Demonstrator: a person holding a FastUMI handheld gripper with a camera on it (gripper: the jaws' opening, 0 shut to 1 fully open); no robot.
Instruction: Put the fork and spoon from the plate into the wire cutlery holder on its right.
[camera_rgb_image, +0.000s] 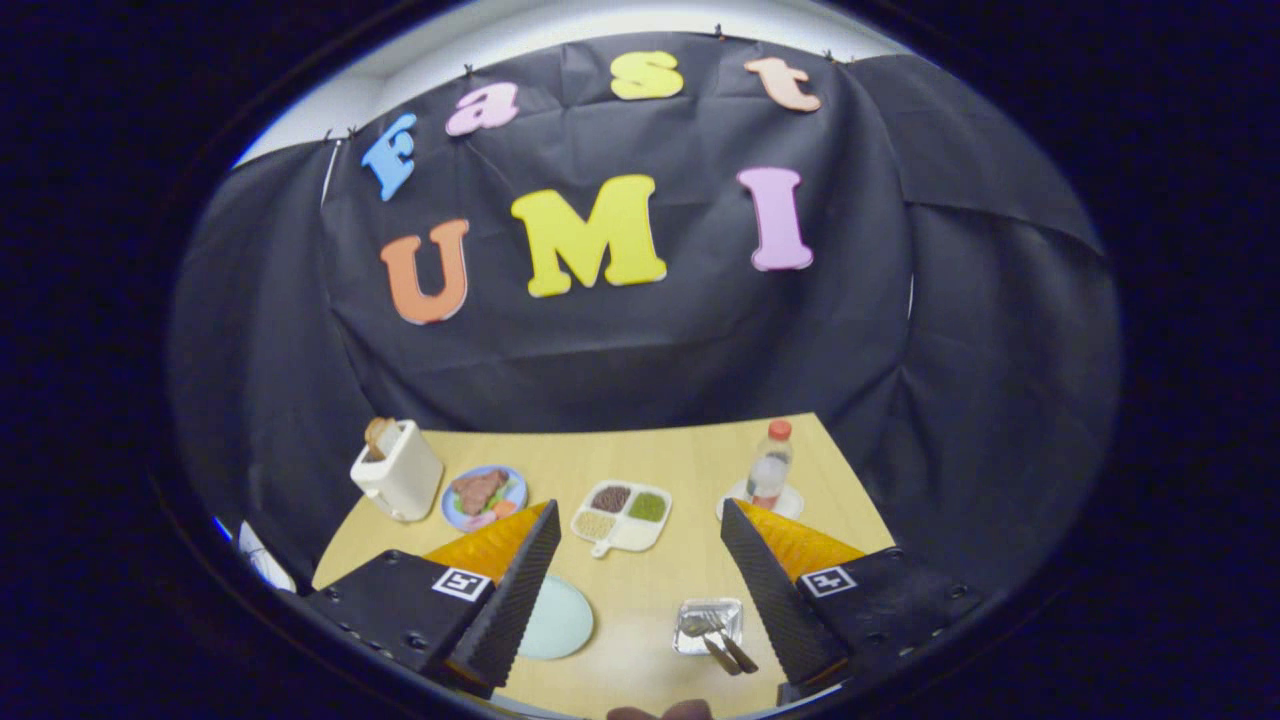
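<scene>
The gripper (640, 590) hung above the near part of the tabletop (690, 460) with its fingers spread wide and nothing between them. Near the table's front edge, between the fingers, lay a pale green plate (560, 620), which looked bare, and to its right stood a small wire holder (708, 625) with what seemed to be the fork and spoon (722, 645) already in it, their handles sticking out towards the near edge; which was which could not be told. Such cutlery would likely be light, stiff and slippery metal, best pinched across the slim handle rather than the broad head, and the light holder might shift if nudged. Further back stood a toaster (397, 470) near the left edge, a plate of food (484, 495), a divided dish (622, 512) and a bottle (769, 468) on a coaster. Two square black-and-white markers sat on the gripper; no brand or label could be read.
</scene>
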